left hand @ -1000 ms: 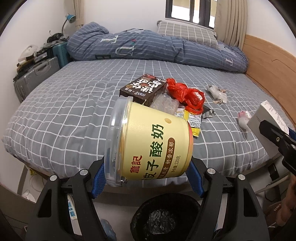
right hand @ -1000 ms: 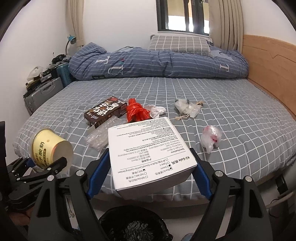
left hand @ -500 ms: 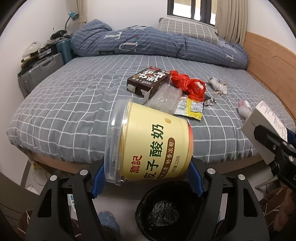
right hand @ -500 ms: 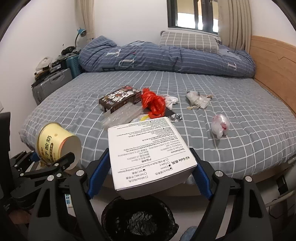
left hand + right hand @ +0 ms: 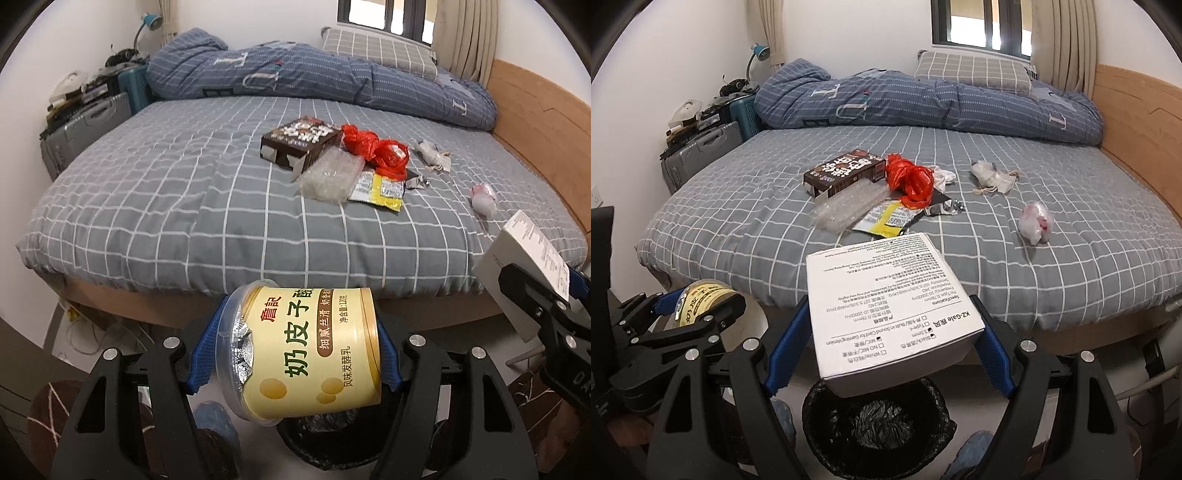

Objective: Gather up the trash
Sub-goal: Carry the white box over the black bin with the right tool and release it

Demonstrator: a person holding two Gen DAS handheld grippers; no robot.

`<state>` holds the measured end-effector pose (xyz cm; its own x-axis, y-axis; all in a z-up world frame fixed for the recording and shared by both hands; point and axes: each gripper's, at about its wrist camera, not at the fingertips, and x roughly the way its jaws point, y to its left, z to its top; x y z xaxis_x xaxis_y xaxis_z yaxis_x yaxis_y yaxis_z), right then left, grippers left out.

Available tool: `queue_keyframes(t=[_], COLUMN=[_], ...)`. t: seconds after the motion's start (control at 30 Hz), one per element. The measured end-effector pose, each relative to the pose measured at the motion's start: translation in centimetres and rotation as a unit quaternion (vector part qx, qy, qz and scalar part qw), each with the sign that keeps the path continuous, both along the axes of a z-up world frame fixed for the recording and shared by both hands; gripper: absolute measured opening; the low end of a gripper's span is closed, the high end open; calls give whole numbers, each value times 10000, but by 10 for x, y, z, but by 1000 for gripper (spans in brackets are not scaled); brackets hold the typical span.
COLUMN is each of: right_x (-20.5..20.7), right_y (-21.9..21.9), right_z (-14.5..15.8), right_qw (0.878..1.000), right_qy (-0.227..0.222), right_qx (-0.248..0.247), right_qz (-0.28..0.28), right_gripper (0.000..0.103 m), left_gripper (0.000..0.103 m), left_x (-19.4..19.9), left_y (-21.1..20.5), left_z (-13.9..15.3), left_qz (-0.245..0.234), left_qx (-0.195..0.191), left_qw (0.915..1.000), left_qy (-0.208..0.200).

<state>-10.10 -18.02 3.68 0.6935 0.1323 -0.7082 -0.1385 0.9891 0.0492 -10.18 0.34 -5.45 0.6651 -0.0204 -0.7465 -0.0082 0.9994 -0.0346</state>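
Both loads had travelled from over the bed (image 5: 184, 206) to above the bin (image 5: 879, 421); left gripper (image 5: 295, 354) pinched the yogurt tub (image 5: 310, 350), right gripper (image 5: 890, 350) clamped the white box (image 5: 886, 306); releasing squarely over the opening seemed best.

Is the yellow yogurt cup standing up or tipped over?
Tipped over. The yogurt cup lies sideways in the left claw, its torn foil mouth facing left, above the black bin.

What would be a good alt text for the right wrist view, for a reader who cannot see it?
The right gripper holds a white box above a black-lined trash bin on the floor. Behind lies a grey checked bed with scattered trash; at left, the left gripper holds a yellow yogurt cup.
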Motion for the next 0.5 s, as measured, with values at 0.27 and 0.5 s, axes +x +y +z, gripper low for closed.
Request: queue_keyframes(t=[0.27,0.5], right_x=[-12,-18], right_y=[-2,2], right_z=[-15,-44], right_qw=[9995,9979], right_qy=[295,638], right_qx=[-19,-113], right_qz=[-60,-10], right_gripper=[78,78], left_gripper=[67,67], left_x=[-14,-20], left_y=[-2,5], left_z=[-8,-32], left_qz=[-52,-60], left_qx=[-70,-131], left_qw=[9998,9989], left_qy=[203,455])
